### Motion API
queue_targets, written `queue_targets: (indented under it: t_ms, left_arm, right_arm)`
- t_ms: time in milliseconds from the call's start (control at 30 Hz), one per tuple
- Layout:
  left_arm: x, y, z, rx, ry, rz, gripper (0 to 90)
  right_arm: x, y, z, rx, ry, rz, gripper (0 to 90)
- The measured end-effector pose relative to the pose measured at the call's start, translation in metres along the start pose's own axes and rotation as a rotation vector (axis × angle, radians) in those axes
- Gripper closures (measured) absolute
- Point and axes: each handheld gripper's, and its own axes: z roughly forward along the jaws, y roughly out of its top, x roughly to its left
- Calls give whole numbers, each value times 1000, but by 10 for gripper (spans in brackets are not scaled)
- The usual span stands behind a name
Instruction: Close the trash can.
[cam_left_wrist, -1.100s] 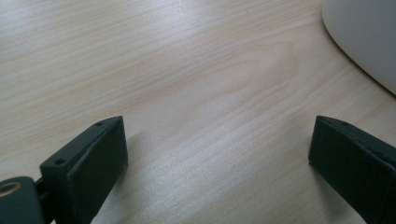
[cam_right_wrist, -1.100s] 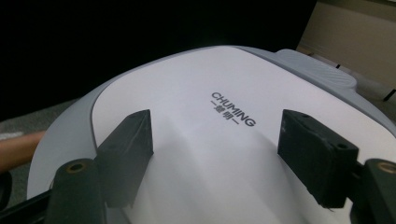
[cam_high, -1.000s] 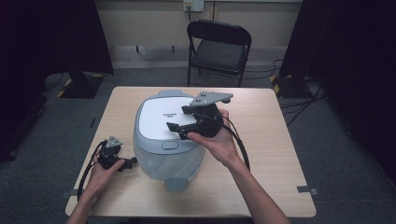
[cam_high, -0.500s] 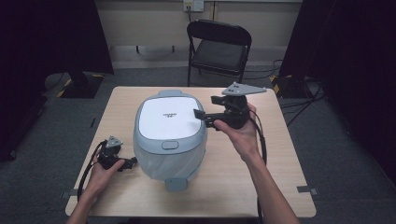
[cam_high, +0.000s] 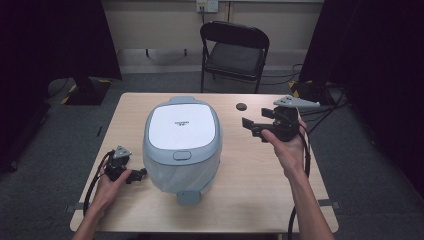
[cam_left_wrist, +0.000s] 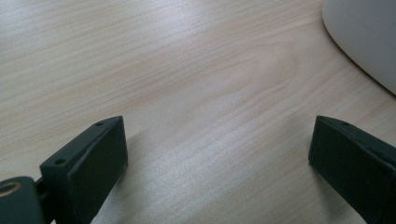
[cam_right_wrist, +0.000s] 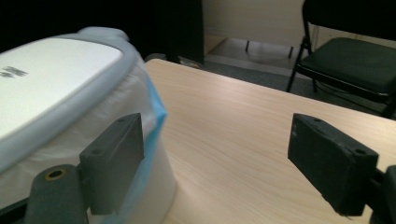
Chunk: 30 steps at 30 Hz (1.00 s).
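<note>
A grey-blue rice cooker (cam_high: 182, 142) with a white lid sits shut in the middle of the wooden table (cam_high: 250, 190). My right gripper (cam_high: 251, 128) hovers to the right of it, jaws pointing left toward its side. In the right gripper view the cooker (cam_right_wrist: 56, 88) lies at the left, and my right gripper (cam_right_wrist: 217, 158) is open; its jaws have just been opening with nothing between them. My left gripper (cam_high: 140, 174) rests on the table left of the cooker. In the left gripper view it (cam_left_wrist: 219, 158) stands open over bare wood, the cooker's wall (cam_left_wrist: 364, 37) at the top right.
A small dark disc (cam_high: 241, 106) lies on the table behind my right gripper. A black folding chair (cam_high: 234, 52) stands beyond the table's far edge. Cables trail from both grippers toward the near edge.
My right gripper has moved from over the cooker's lid to the right, off the cooker and slightly lower. My left gripper and the cooker have stayed put.
</note>
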Motion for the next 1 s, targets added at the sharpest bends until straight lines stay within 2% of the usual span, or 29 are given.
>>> queue_targets:
  t_ms: [133, 200, 267, 333, 500, 600, 733, 867, 1000]
  left_arm:
    - [0, 0, 0, 0, 1, 0, 40]
    - [0, 0, 0, -2, 0, 0, 39]
    - [0, 0, 0, -2, -1, 0, 38]
    - [0, 0, 0, -2, 0, -1, 39]
    - [0, 0, 0, -2, -1, -1, 38]
    - [0, 0, 0, -1, 0, -1, 39]
    - [-1, 0, 0, -2, 2, -4, 39]
    - [-1, 0, 0, -2, 2, -4, 39]
    - [-1, 0, 0, -2, 2, -4, 39]
  right_arm:
    - [-13, -14, -2, 19, -49, 19, 173]
    - [-19, -24, -2, 36, -72, 46, 170]
    - [-25, -32, -2, 33, -44, 90, 168]
    - [-28, -38, -1, 40, -72, 93, 164]
    - [-35, -64, 5, 113, -120, 96, 166]
    - [-41, -80, 7, 134, -141, 104, 168]
    - [-48, -101, 10, 188, -173, 117, 165]
    - [-56, -119, 10, 212, -185, 188, 159]
    - [-64, -141, 10, 249, -214, 203, 153]
